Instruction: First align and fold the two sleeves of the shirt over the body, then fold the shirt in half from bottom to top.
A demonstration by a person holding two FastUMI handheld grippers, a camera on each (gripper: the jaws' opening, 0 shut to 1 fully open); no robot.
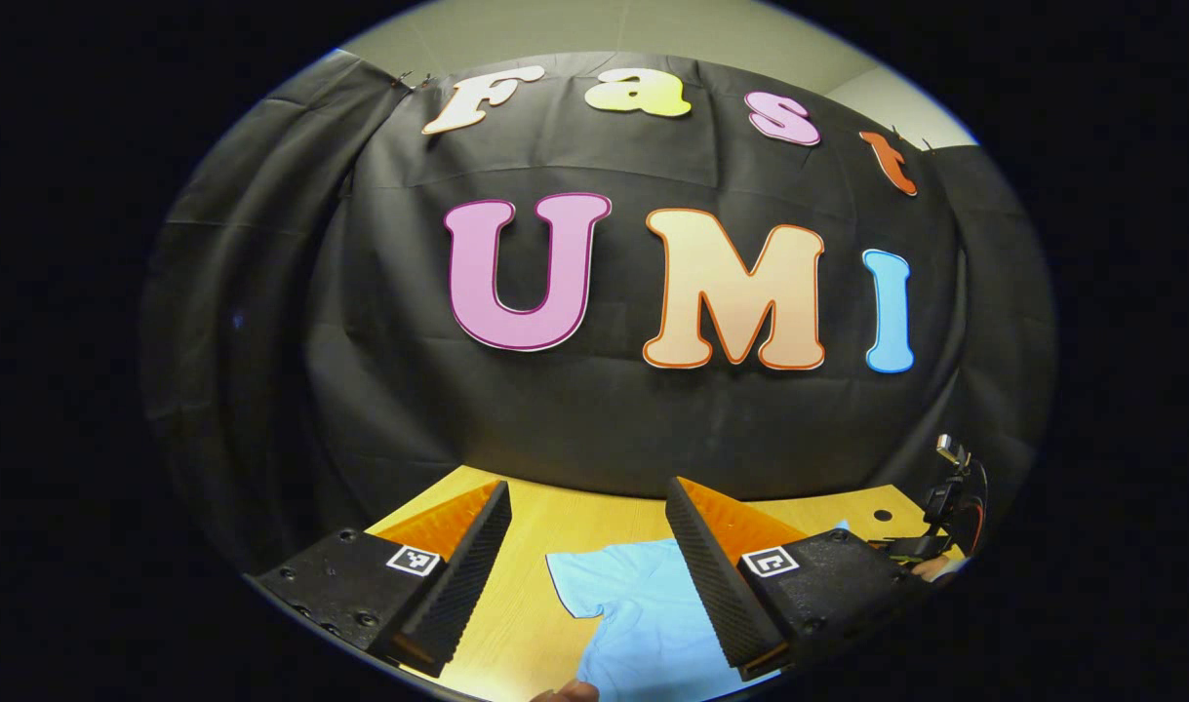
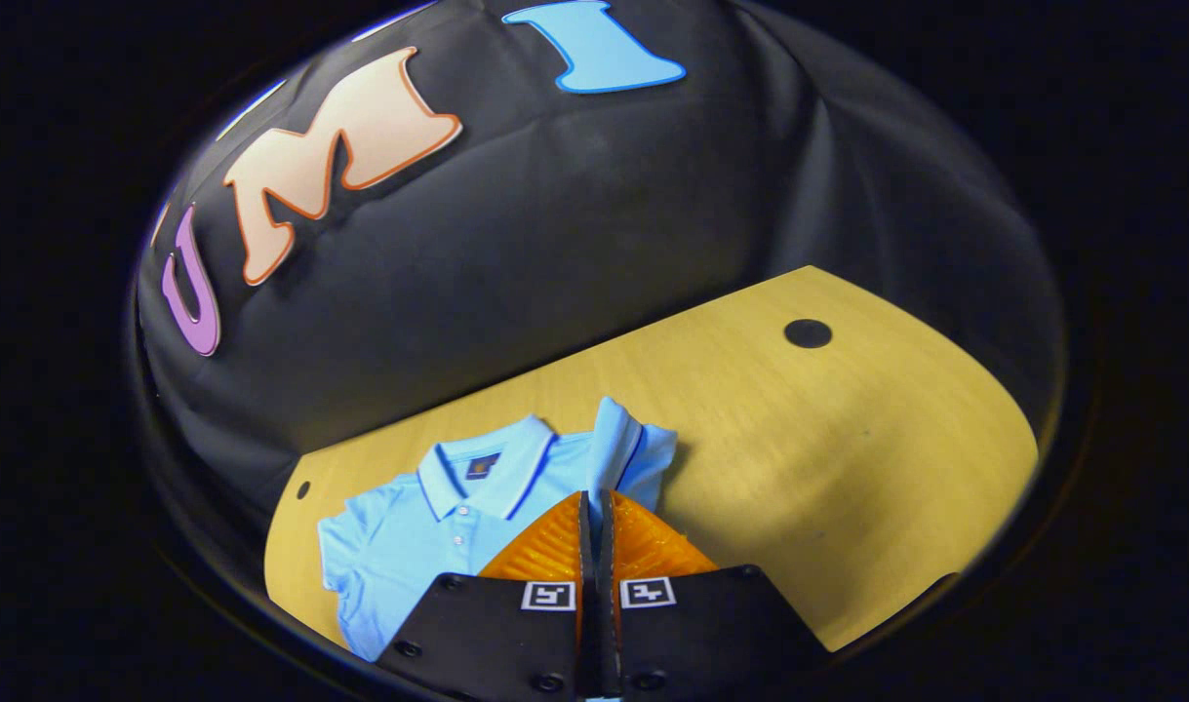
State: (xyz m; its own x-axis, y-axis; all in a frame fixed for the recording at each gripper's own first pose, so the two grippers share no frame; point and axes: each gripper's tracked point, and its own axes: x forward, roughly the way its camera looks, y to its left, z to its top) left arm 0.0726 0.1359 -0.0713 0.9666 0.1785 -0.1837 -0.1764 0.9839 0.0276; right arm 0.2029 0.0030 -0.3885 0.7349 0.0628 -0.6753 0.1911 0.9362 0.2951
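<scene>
On the wooden table (image 2: 848, 419), my right gripper (image 2: 595, 507) pinches the polo shirt's (image 2: 438, 517) sleeve (image 2: 614, 439) mid-fold; left gripper (image 1: 589, 546) released, other sleeve unfolded.

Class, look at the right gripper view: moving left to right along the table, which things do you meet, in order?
Small hole at the table's left edge → spread sleeve → collar → lifted sleeve pinched in the right gripper → round black hole.
</scene>
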